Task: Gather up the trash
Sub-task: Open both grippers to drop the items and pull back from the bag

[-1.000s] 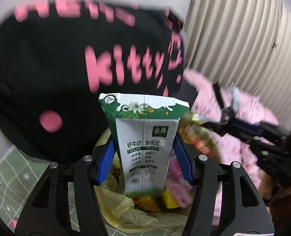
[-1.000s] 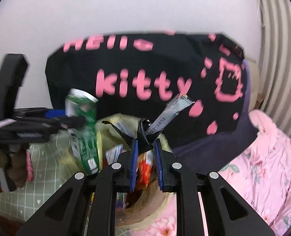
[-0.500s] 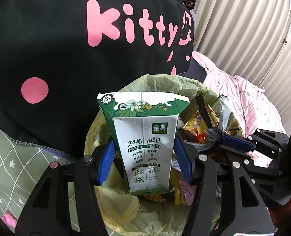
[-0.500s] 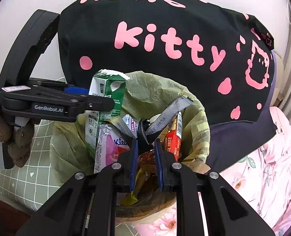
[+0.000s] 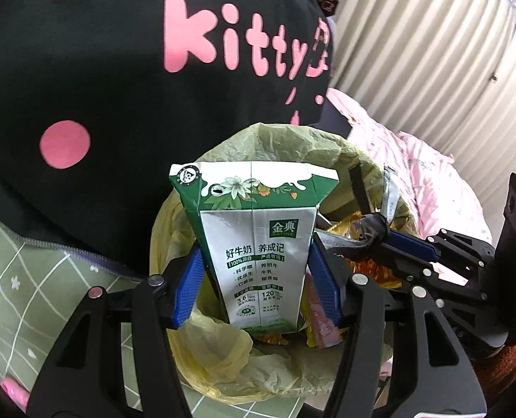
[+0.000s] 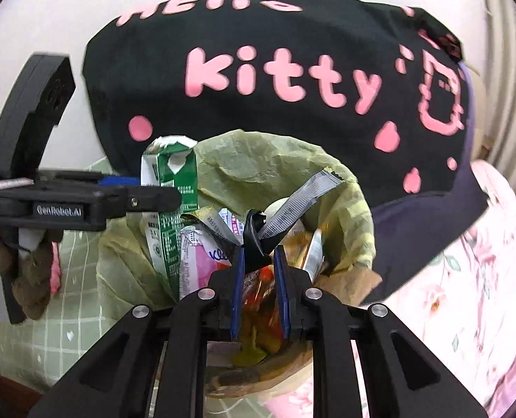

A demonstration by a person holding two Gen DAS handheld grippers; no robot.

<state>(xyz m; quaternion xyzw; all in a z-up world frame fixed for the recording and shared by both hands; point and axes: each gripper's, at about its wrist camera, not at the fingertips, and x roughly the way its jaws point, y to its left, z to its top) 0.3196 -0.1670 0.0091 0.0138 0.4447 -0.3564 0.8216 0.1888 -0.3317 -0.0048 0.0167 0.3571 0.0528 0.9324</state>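
The blue-padded fingers of the left gripper (image 5: 254, 280) are clamped on the sides of a green-and-white milk carton (image 5: 256, 254), held upright with its base just inside the mouth of a trash bin lined with a yellow-green bag (image 5: 223, 358). The fingers of the right gripper (image 6: 259, 264) are close together, pinching a crumpled black-and-silver wrapper (image 6: 286, 209) whose loose end sticks up over the same bin. The bin is already crowded with packets, among them a pink tissue pack (image 6: 202, 261). It sits on a bed, beside a green checked cover (image 5: 31, 278) and a pink floral quilt (image 6: 467, 296), in front of a black cushion with pink lettering (image 6: 275, 80). Both pieces appear to be at the drop-off step. The next move likely calls for spreading each pair of fingers so the carton and wrapper fall in, then lifting clear without snagging the liner.
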